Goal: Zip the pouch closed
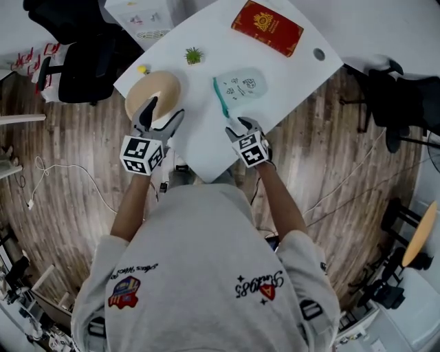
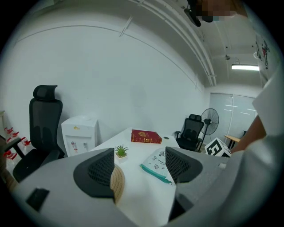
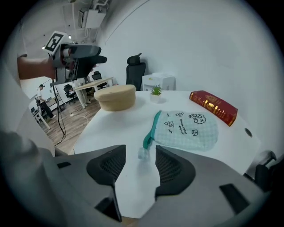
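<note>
A pale mint pouch (image 1: 242, 84) with small black drawings lies flat on the white table (image 1: 206, 144); its teal zipper edge (image 1: 220, 97) faces left. In the right gripper view the pouch (image 3: 188, 128) lies just ahead, and its small pale zipper pull (image 3: 143, 153) sits on the table between my jaw tips, touching neither pad. My right gripper (image 1: 240, 125) (image 3: 140, 159) is open at the pouch's near corner. My left gripper (image 1: 159, 113) (image 2: 140, 166) hovers open and empty to the left, over the table's near edge, with the pouch (image 2: 157, 163) ahead to its right.
A round tan box (image 1: 152, 93) sits under the left gripper's tips. Farther back are a small potted plant (image 1: 194, 55), a red book (image 1: 267, 27) and a cable hole (image 1: 319, 53). Black office chairs (image 1: 82, 65) and a white cabinet (image 1: 144, 17) flank the table.
</note>
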Tool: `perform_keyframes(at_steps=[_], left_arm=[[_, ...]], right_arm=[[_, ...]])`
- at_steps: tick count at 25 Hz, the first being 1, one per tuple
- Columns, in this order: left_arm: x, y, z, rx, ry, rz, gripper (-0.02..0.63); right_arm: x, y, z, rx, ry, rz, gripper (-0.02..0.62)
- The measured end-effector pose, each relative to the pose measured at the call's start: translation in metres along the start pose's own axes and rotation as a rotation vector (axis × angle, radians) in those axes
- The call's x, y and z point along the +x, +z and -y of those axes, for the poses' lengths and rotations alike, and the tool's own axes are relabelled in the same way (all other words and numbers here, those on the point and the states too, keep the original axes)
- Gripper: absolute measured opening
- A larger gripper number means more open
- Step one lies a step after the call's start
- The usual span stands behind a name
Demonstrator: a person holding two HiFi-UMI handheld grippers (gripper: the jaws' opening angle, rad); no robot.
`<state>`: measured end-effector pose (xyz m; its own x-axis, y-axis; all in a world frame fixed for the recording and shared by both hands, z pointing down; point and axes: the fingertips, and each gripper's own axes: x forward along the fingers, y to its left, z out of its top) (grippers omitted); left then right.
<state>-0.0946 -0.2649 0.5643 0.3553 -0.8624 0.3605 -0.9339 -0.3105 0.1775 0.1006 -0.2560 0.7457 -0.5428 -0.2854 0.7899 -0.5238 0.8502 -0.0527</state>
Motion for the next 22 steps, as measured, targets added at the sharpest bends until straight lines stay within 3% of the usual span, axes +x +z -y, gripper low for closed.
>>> perform_keyframes(at_steps=[5, 7, 14, 20, 22], left_arm=[[-0.005, -0.006, -0.007, -0.022, 0.052, -0.009, 0.348], [-0.009, -0.007, -0.012, -0.031, 0.070, -0.012, 0.348], [-0.021, -0.012, -0.027, -0.060, 0.124, -0.014, 0.348], [-0.023, -0.013, -0.030, -0.071, 0.123, -0.018, 0.348], [-0.021, -0.014, -0.029, -0.070, 0.116, -0.022, 0.348]], right_arm=[[0.020, -0.014, 0.004, -0.074, 0.039, -0.077, 0.215], [0.026, -0.016, 0.005, -0.103, 0.035, -0.105, 0.178], [0.043, -0.022, 0.006, -0.183, 0.053, -0.185, 0.143], [0.046, -0.028, -0.003, -0.140, 0.097, -0.213, 0.089], [0.047, -0.030, -0.003, -0.114, 0.096, -0.220, 0.033]])
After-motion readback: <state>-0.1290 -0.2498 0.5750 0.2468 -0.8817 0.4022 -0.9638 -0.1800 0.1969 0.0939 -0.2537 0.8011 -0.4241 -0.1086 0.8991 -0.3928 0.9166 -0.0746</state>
